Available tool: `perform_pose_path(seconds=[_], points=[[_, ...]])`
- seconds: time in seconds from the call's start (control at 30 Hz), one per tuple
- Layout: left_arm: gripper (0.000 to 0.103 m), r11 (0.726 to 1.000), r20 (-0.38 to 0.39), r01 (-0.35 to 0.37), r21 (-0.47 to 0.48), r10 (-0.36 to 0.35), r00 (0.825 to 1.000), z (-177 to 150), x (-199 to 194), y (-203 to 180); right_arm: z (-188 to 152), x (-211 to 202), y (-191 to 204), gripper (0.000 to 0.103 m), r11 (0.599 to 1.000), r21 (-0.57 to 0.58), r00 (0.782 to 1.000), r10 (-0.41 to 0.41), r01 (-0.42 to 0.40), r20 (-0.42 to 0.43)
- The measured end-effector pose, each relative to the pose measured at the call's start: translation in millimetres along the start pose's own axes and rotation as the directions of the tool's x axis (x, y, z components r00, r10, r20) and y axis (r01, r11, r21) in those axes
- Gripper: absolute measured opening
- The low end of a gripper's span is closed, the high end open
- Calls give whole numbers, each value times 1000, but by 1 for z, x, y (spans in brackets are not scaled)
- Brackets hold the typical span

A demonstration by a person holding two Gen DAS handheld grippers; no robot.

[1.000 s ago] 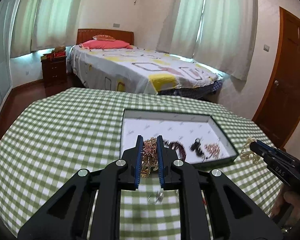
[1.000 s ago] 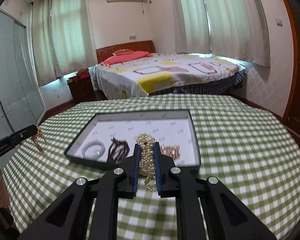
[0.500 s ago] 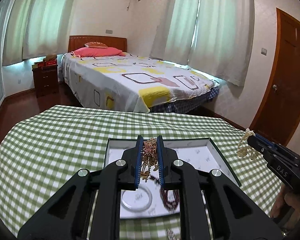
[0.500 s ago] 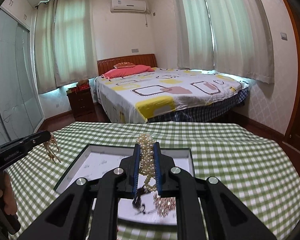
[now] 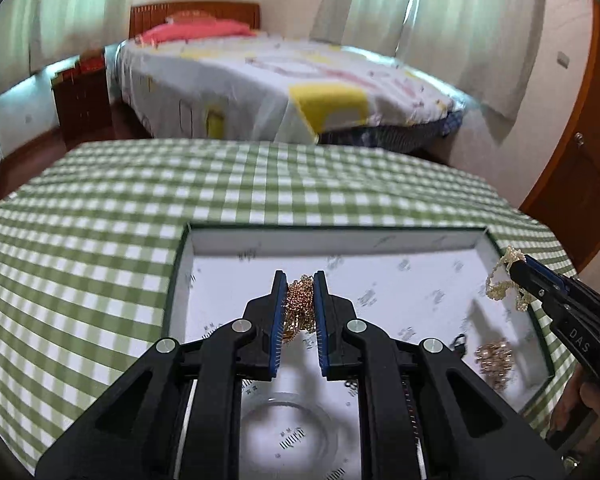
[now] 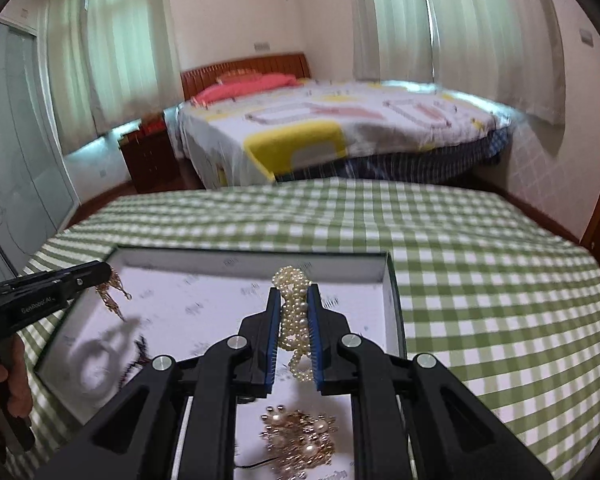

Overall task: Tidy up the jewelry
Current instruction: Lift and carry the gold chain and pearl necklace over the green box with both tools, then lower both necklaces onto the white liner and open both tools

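Observation:
My left gripper (image 5: 300,282) is shut on a gold chain (image 5: 298,306) and holds it over the dark-rimmed white tray (image 5: 336,236). My right gripper (image 6: 294,294) is shut on a pearl necklace (image 6: 294,320) over the same tray (image 6: 390,300). In the tray lie a clear bangle (image 5: 288,428), a rose-gold beaded piece (image 6: 300,440) and a dark bead string (image 6: 138,354). The right gripper with the pearls shows at the right of the left wrist view (image 5: 514,266). The left gripper with the chain shows at the left of the right wrist view (image 6: 106,274).
The tray sits on a round table with a green checked cloth (image 5: 100,220). Behind it stand a bed (image 5: 280,88), a wooden nightstand (image 5: 84,100) and curtained windows. A wooden door (image 5: 580,152) is at the right.
Both grippers have moved forward and down over the tray with their jewelry still held. The tray now fills more of both views.

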State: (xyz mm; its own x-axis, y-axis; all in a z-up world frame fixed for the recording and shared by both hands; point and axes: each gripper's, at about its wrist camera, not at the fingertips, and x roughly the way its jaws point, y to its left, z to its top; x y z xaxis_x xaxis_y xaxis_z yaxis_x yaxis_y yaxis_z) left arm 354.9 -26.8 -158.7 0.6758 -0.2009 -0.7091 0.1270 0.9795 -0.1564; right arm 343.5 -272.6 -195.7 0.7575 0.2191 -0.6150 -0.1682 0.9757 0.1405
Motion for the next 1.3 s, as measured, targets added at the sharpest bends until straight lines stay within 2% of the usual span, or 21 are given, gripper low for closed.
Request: perform_pose_path(seconds=[0.2, 0.33, 0.43, 0.47, 0.5, 0.6, 0.73, 0.87, 1.0, 1.2, 1.3], points=[[14, 1000, -99, -5, -9, 5, 995, -4, 24, 4, -8, 20, -7, 14, 1000, 18, 996, -3, 4, -92], [14, 1000, -128, -14, -17, 12, 992, -7, 33, 5, -10, 26, -9, 15, 1000, 21, 993, -13, 16, -116], [18, 1000, -131, -17, -12, 15, 991, -6, 35, 3, -11, 28, -10, 18, 999, 32, 992, -8, 12, -126], [22, 1000, -132, -19, -8, 17, 991, -6, 35, 2, -12, 28, -10, 21, 999, 32, 992, -9, 13, -127], [29, 1000, -131, -20, -6, 19, 991, -5, 35, 3, -11, 27, -9, 25, 999, 31, 992, -10, 14, -127], [44, 1000, -113, -27, -8, 25, 993, -3, 33, 2, -11, 27, -9, 31, 999, 27, 992, -13, 17, -124], [45, 1000, -99, -24, -10, 23, 995, -4, 26, 3, -12, 23, -9, 33, 999, 31, 993, -14, 18, -115], [53, 1000, -42, -27, -8, 27, 999, -4, 6, 4, -9, 10, -6, 34, 999, 32, 997, -13, 16, -80], [56, 1000, 38, -30, -6, 30, 999, -7, -24, 5, -5, -11, 0, 36, 999, 33, 1000, -6, 7, -26], [57, 1000, 177, -23, -13, 25, 984, -19, -83, 7, -6, -51, 20, 36, 1000, 27, 998, 11, -13, 57], [57, 999, 213, -31, -10, 32, 976, -26, -105, 6, -12, -68, 31, 36, 1000, 22, 996, 18, -19, 85]])
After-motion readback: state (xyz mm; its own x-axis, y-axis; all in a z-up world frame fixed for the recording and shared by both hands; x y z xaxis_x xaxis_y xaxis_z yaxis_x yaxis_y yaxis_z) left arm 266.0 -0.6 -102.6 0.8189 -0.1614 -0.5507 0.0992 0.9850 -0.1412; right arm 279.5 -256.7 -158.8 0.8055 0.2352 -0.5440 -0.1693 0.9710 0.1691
